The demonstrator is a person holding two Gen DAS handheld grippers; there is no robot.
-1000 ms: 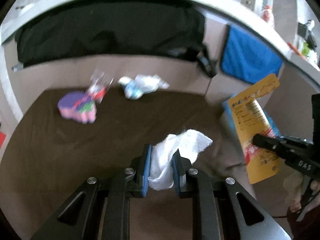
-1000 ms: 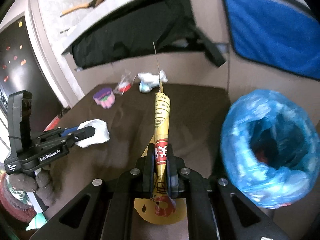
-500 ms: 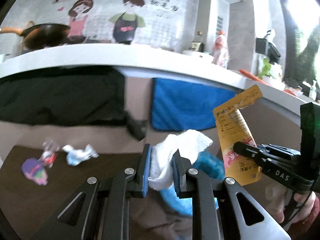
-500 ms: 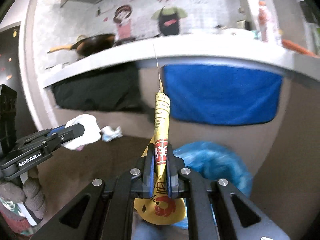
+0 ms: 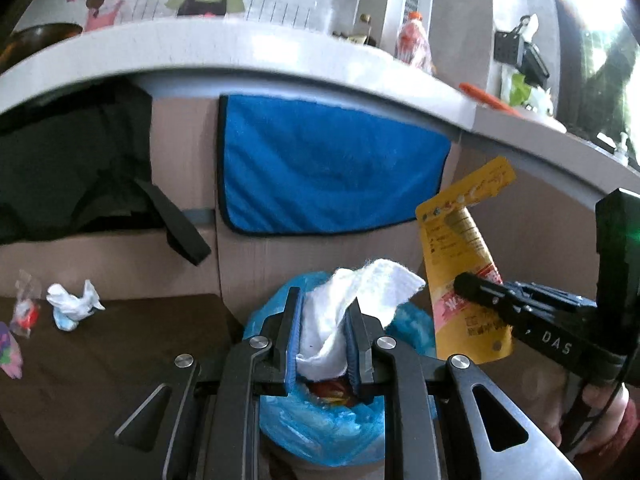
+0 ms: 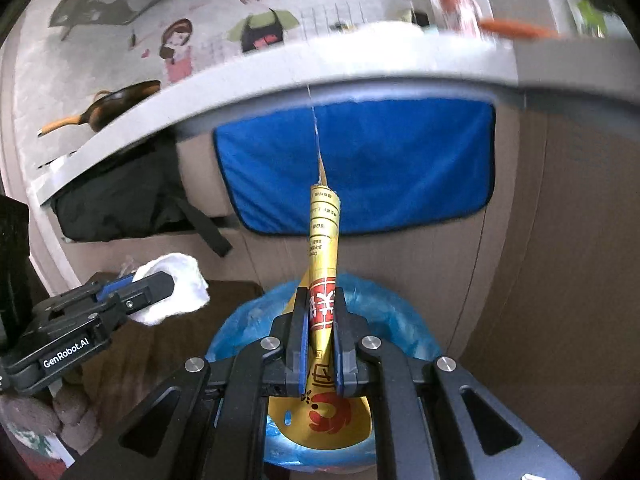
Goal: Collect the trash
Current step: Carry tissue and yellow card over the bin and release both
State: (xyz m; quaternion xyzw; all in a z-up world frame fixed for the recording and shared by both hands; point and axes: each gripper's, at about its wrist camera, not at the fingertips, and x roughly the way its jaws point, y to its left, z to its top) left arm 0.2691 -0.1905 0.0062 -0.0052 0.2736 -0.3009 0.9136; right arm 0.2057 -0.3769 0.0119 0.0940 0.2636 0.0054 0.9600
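My left gripper (image 5: 323, 312) is shut on a white crumpled tissue (image 5: 340, 312) and holds it right above the open blue trash bag (image 5: 320, 428). My right gripper (image 6: 322, 320) is shut on a yellow snack wrapper (image 6: 323, 240) and holds it upright over the same blue bag (image 6: 248, 320). The right gripper and wrapper (image 5: 464, 264) show at the right of the left wrist view. The left gripper with the tissue (image 6: 172, 292) shows at the left of the right wrist view. Some red trash lies inside the bag.
A crumpled white-and-blue tissue (image 5: 74, 306), a clear red wrapper (image 5: 26, 308) and a purple-pink packet (image 5: 8, 354) lie on the brown table (image 5: 120, 360) at the left. A blue cloth (image 5: 328, 176) hangs on the cardboard wall behind the bag.
Both grippers swung right from the table to above the blue bag, still holding the tissue and the wrapper. The table trash has slid to the left edge of the view.
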